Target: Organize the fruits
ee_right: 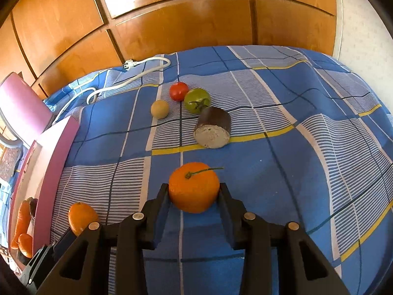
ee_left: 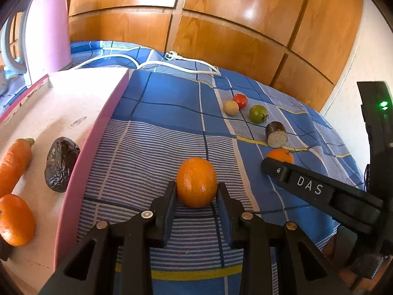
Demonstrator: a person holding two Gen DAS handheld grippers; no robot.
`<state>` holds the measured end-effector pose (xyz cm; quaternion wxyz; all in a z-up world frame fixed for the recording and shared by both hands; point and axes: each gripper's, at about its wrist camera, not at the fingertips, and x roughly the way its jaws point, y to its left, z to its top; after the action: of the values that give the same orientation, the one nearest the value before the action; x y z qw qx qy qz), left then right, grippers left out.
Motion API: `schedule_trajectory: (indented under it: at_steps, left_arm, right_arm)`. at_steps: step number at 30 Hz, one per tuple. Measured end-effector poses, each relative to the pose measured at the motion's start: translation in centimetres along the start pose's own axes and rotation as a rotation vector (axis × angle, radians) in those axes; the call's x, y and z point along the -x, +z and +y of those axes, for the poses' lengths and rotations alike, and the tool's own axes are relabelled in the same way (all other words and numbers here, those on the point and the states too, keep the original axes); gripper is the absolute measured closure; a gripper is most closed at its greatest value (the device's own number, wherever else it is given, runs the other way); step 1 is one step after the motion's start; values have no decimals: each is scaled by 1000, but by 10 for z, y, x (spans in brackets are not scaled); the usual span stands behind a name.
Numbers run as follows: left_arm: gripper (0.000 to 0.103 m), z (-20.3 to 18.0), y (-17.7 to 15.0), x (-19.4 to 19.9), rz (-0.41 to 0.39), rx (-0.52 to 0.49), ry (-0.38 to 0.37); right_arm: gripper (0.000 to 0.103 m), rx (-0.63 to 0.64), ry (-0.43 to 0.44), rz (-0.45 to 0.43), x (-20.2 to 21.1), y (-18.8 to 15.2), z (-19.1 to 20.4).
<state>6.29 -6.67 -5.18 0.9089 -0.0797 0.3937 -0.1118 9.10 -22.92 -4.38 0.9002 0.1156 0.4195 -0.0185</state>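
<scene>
Gripping: two oranges are pinched, one in each gripper, over a blue checked cloth (ee_right: 282, 172).
Left gripper (ee_left: 196, 193): its jaws are closed against the sides of a smooth orange (ee_left: 196, 182), which is seen low over the striped part of the cloth.
Right gripper (ee_right: 194, 193): its jaws are pressed on a stemmed orange (ee_right: 194, 186), the green stem pointed up and to the right.
Contact with cloth: whether either held orange is touching the cloth cannot be told.
Left side: a pink-edged tray (ee_left: 73, 103) is set just beside the left gripper; a third orange (ee_left: 16, 220), a carrot (ee_left: 14, 164) and a dark wrinkled fruit (ee_left: 61, 163) are held in it, near one another.
Middle ground: a cut dark-skinned piece (ee_right: 212, 127) is laid on its side, pale cut face toward the camera, beyond the stemmed orange.
Farther: a green tomato (ee_right: 196, 99) is found just behind that piece, with a red tomato (ee_right: 178, 91) beside it and a beige ball (ee_right: 159, 108) a little to their left.
Far edge: a white cable (ee_right: 137, 73) with plug is laid along the cloth, and a pink kettle (ee_left: 46, 29) is stood behind the tray.
Background: wooden panels (ee_right: 184, 19) are seen behind everything.
</scene>
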Motion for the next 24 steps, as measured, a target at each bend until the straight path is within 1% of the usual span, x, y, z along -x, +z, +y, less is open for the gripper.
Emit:
schedule_trajectory:
  at_steps: [6, 14, 20, 24]
  left_arm:
    - [70, -2, 0, -1, -2, -14, 11]
    - [72, -6, -1, 2, -8, -41, 32]
    - [72, -4, -3, 10, -14, -36, 33]
    - [72, -5, -4, 17, -34, -39, 35]
  right_arm:
    - [64, 20, -17, -3, 0, 0, 4]
    - [64, 38, 17, 0, 1, -2, 12]
    - [64, 28, 57, 2, 5, -4, 13]
    - [64, 19, 72, -11, 9, -4, 12]
